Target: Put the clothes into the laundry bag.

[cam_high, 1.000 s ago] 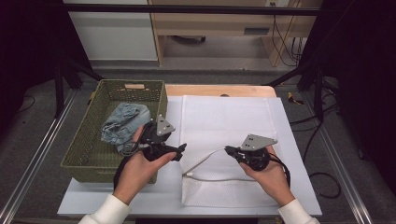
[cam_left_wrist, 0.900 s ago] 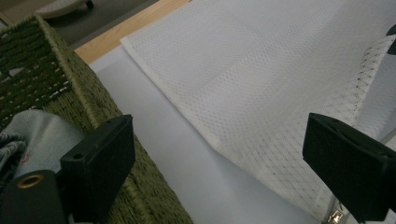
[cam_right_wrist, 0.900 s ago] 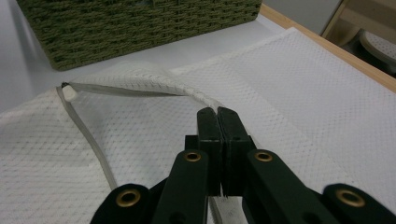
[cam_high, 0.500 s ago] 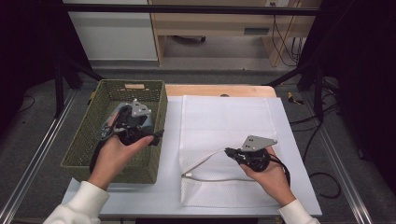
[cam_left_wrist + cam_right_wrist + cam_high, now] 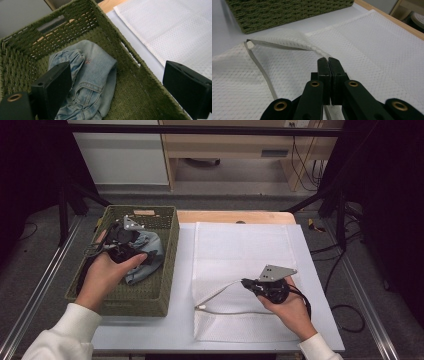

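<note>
A light-blue denim garment (image 5: 146, 254) lies crumpled in the green woven basket (image 5: 169, 240) at the table's left. My left gripper (image 5: 134, 251) hovers over it inside the basket, open. In the left gripper view the denim garment (image 5: 92, 75) lies below and between the two wide-apart jaws of the left gripper (image 5: 117, 67), untouched. A white mesh bag (image 5: 240, 245) is spread flat on the table's middle. My right gripper (image 5: 246, 283) is shut on its lifted front edge. In the right gripper view the right gripper (image 5: 328, 60) pinches that hem of the mesh bag (image 5: 287, 41).
The basket wall (image 5: 287, 12) stands just left of the bag. A wooden strip (image 5: 225, 216) runs along the table's back edge. Metal rails (image 5: 367, 305) flank the table, and cables (image 5: 340, 270) hang at the right. Bare white tabletop (image 5: 150, 330) shows at the front.
My left gripper has travelled from the table's middle to the left and away, up over the basket and the denim. The right gripper keeps its hold on the bag's edge in the same place.
</note>
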The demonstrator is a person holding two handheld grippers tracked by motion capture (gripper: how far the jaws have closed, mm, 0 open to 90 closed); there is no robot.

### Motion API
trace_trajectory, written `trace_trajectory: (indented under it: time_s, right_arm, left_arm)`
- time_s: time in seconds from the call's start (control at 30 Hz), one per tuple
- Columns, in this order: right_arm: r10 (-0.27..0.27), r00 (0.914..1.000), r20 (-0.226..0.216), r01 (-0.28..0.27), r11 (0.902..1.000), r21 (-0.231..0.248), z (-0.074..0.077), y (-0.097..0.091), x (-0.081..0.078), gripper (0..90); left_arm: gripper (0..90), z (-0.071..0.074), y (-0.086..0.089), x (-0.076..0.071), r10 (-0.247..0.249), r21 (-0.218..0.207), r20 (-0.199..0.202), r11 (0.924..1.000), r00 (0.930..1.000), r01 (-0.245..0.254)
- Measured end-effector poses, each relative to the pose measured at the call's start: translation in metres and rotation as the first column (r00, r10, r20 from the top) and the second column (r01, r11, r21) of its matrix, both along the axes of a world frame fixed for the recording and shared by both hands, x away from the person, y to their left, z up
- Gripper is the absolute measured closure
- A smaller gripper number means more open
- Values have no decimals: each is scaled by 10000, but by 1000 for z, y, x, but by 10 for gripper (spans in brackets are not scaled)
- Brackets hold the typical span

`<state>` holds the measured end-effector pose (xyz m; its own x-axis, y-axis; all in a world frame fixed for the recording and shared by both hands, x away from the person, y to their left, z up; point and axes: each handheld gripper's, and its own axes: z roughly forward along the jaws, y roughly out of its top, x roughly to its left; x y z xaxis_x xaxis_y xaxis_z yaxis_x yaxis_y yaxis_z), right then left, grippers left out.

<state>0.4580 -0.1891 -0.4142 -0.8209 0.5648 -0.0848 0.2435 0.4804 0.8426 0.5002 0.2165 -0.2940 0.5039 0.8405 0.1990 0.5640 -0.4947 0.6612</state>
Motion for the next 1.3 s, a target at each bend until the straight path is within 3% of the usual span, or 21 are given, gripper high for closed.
trace_trajectory:
  time_s: [0.07,0.23,0.4,0.6,0.93,1.3]
  right_arm:
    - [12,10000,3,-12,10000,3,0,0,0,890]
    - [13,10000,-15,-13,10000,-20,0,0,0,890]
    - [26,10000,-5,-26,10000,10,-1,-1,0,889]
    - [-6,10000,-82,6,10000,11,-2,-2,1,889]
    - [-14,9999,-165,14,10000,24,-3,-1,2,889]
    - [-36,9997,-247,38,10000,71,-4,-2,3,888]
  left_arm:
    - [82,-4,1,1,64,83,-54,9999,10000,-64]
    - [83,-19,5,7,130,928,-294,9956,9995,-102]
    - [86,-32,12,16,191,924,-521,9956,9985,-142]
    - [68,-51,23,31,1,482,-481,9988,9988,23]
    - [64,-78,23,55,-294,893,-870,9953,9958,372]
    - [52,-102,23,72,144,1176,-1035,9931,9945,-21]
